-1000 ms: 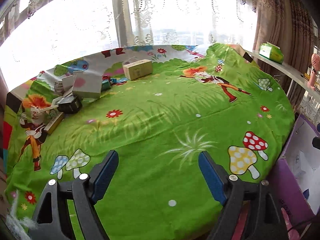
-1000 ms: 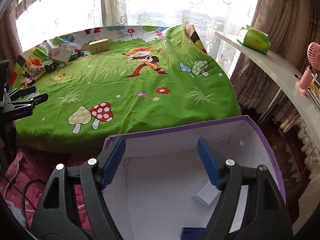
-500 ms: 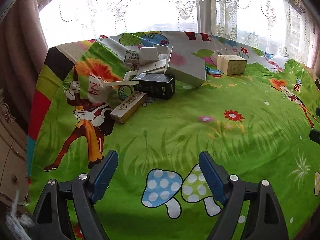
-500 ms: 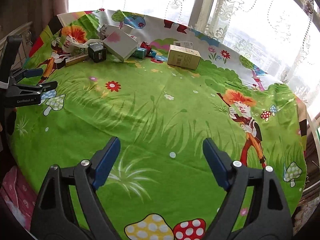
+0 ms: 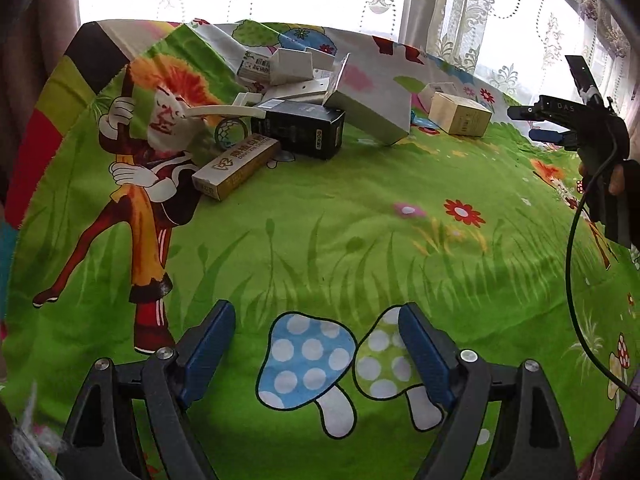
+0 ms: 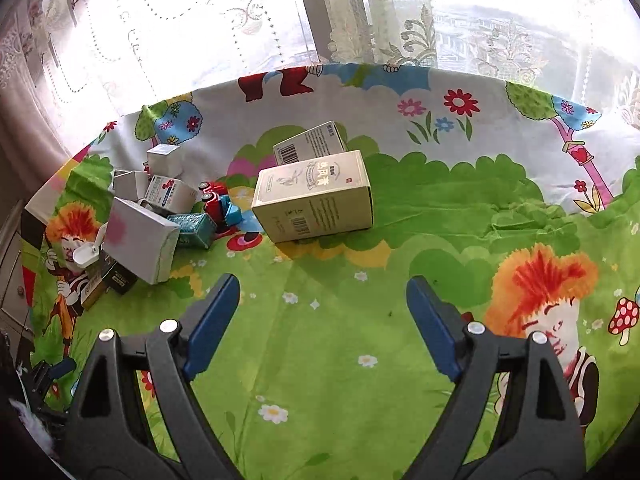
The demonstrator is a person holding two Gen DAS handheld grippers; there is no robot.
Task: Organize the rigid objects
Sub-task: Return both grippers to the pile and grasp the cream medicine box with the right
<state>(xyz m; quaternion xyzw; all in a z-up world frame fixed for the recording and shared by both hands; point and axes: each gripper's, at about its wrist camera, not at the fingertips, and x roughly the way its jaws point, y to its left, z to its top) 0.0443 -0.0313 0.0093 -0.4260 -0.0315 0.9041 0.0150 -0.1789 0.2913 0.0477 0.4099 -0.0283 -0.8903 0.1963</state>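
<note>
A pile of boxes lies at the far side of a cartoon-print cloth. In the left wrist view I see a gold long box [image 5: 236, 168], a black box [image 5: 304, 128], a white box with a pink spot [image 5: 370, 100] and a beige box [image 5: 460, 114]. My left gripper [image 5: 316, 344] is open and empty, well short of the pile. My right gripper [image 6: 320, 316] is open and empty, just short of the beige box [image 6: 316, 200]. It also shows from outside in the left wrist view [image 5: 560, 124]. A teal box [image 6: 192, 228] and a red toy car [image 6: 214, 198] lie left of the beige box.
The green cloth [image 5: 360, 248] covers the table. A tape roll [image 5: 230, 132] and small white boxes [image 5: 288, 66] sit in the pile. A second white carton [image 6: 310, 144] lies behind the beige box. Lace curtains [image 6: 240, 20] and a window stand behind the table.
Both grippers have moved closer to the pile of boxes. The right gripper swung from the purple box over the table toward the beige box. Both stayed open.
</note>
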